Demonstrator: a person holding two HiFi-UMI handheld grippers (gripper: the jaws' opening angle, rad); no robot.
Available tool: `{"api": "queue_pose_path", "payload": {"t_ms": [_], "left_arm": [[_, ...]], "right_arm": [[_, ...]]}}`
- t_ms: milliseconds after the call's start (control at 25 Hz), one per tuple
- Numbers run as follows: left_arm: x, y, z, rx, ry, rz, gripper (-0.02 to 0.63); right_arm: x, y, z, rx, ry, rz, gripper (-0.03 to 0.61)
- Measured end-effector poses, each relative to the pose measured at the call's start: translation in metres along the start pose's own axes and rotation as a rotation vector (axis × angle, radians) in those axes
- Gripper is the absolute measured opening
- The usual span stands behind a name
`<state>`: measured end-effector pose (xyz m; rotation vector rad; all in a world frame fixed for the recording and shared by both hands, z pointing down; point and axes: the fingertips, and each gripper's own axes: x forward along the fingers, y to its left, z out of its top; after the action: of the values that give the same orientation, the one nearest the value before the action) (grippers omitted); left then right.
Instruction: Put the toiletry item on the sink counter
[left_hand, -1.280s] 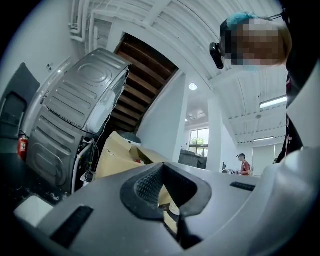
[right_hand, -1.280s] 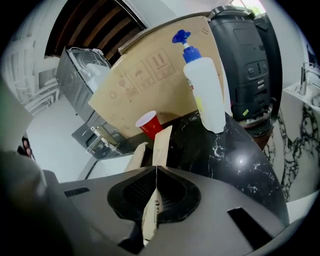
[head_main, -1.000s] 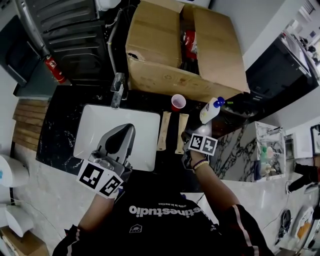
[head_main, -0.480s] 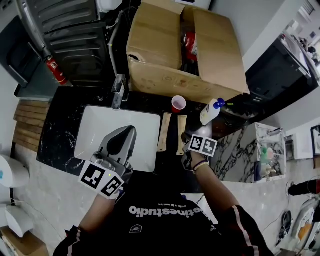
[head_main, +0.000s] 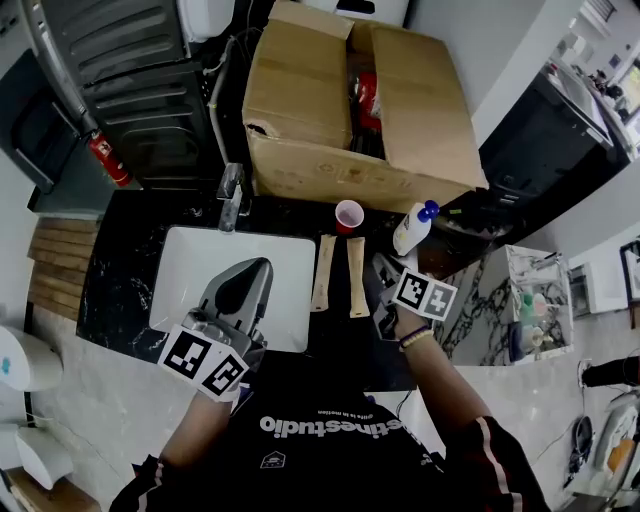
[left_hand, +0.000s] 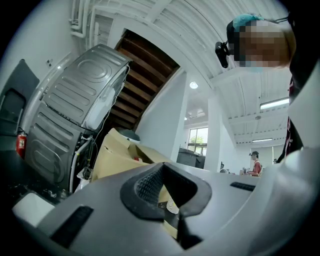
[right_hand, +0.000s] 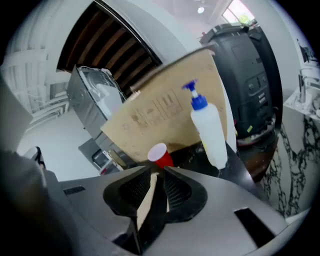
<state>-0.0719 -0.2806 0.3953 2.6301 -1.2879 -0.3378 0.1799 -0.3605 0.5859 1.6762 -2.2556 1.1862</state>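
Two long beige toiletry packs (head_main: 322, 272) (head_main: 356, 276) lie side by side on the black sink counter (head_main: 120, 260), right of the white basin (head_main: 195, 275). A white pump bottle (head_main: 412, 228) (right_hand: 210, 132) with a blue top stands behind them, beside a red cup (head_main: 349, 214) (right_hand: 160, 155). My right gripper (head_main: 381, 265) (right_hand: 157, 175) hovers just right of the packs, its jaws open by a narrow gap with nothing held; a beige pack shows through the gap. My left gripper (head_main: 255, 265) (left_hand: 162, 167) is shut and empty over the basin.
A large open cardboard box (head_main: 350, 110) stands behind the counter. The faucet (head_main: 230, 195) rises at the basin's back edge. A marbled shelf unit (head_main: 520, 300) with small bottles is at the right, a red fire extinguisher (head_main: 105, 158) at the far left.
My right gripper has drawn back to the right, away from the right-hand beige pack it stood against. The left gripper stays over the basin.
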Motion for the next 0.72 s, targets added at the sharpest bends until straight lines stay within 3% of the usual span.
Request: {"api": "queue_pose_path", "payload": {"t_ms": [200, 400, 480, 720], "left_arm": [[0.011, -0.005, 0.007, 0.02, 0.01, -0.022, 0.014], [0.024, -0.015, 0.013, 0.058, 0.025, -0.052, 0.014], [0.029, -0.02, 0.012, 0.075, 0.034, -0.065, 0.014], [0.042, -0.028, -0.005, 0.077, 0.094, -0.1, 0.014]], "right_arm": [[-0.066, 0.069, 0.075, -0.172, -0.228, 0.167, 0.065], [-0.135, 0.139, 0.096, -0.469, -0.42, 0.287, 0.049], [-0.157, 0.156, 0.085, -0.537, -0.447, 0.318, 0.046], [-0.181, 0.172, 0.049, -0.538, -0.396, 0.362, 0.043]]}}
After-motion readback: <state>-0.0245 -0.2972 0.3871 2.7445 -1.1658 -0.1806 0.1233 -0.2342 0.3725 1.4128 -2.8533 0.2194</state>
